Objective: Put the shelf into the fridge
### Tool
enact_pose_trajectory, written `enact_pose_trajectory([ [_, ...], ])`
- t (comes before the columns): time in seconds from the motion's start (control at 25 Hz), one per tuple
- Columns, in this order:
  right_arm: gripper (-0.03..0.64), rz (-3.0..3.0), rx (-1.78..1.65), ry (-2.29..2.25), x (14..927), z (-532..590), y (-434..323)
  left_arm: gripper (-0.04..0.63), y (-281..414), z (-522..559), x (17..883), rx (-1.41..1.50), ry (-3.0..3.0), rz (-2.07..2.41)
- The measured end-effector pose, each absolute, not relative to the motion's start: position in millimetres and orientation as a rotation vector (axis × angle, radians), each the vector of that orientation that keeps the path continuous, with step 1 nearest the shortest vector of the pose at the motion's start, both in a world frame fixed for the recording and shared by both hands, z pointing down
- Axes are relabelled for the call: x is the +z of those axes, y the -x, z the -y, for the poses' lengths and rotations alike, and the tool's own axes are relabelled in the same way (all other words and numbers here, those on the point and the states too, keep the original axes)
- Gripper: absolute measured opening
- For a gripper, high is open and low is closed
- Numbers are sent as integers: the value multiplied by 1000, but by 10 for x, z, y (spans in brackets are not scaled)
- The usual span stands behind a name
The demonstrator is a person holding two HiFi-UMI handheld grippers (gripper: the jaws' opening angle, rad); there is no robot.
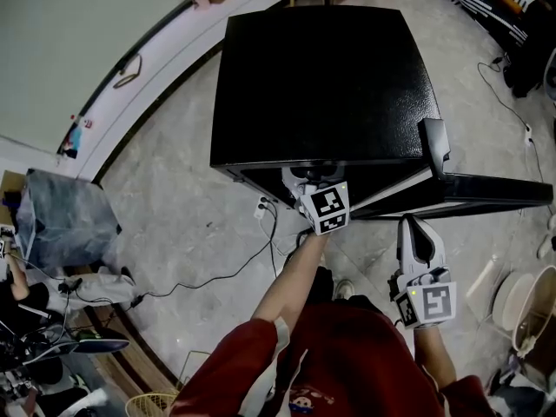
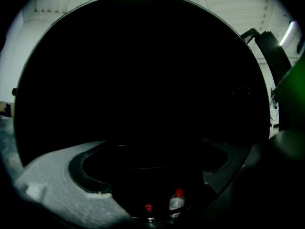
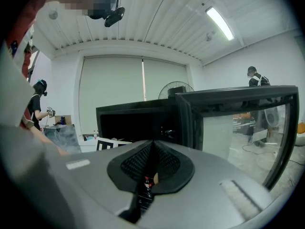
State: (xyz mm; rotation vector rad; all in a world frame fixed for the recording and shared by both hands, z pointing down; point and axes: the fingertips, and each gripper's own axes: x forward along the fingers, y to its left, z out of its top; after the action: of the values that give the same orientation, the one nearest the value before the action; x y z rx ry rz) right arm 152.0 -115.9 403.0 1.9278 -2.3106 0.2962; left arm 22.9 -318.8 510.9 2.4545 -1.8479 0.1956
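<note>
The left claw (image 2: 157, 151) is open, its jaws wide apart, and it reaches into the dark inside of the fridge (image 1: 321, 85). In the head view only its back end and its marker cube (image 1: 326, 208) show below the fridge's front edge. Low between its jaws stand two bottles (image 2: 176, 202) with red caps. Above them a faint pale line runs across the gap. The fridge is too dark inside to tell whether that line is the shelf, and no view shows the shelf clearly.

The right claw (image 3: 151, 151) is closed, its pads pressed together with nothing gripped. It is held back from the fridge, apart from the left claw and to that claw's right, with its tips pointing toward the open door (image 1: 486, 194). Ahead of it in its own view are the fridge's black opening on the left and the door's framed panel on the right. A fan (image 3: 178, 87) stands beyond the fridge.

A cable (image 1: 217, 281) trails over the floor (image 1: 191, 224) to the left of the left claw. A person (image 3: 35, 104) stands far left of the right claw, and another (image 3: 257, 78) far right.
</note>
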Motion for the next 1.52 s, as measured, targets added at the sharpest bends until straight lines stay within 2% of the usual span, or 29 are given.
enact_pose_trajectory([
  [0.92, 0, 2409, 287, -1977, 3920, 926, -1615, 508, 97, 1938, 4861, 299, -2562, 1759],
  [1.52, 0, 2454, 245, -1924, 3909, 1147, -1510, 502, 973, 1531, 4339, 282, -2504, 1852],
])
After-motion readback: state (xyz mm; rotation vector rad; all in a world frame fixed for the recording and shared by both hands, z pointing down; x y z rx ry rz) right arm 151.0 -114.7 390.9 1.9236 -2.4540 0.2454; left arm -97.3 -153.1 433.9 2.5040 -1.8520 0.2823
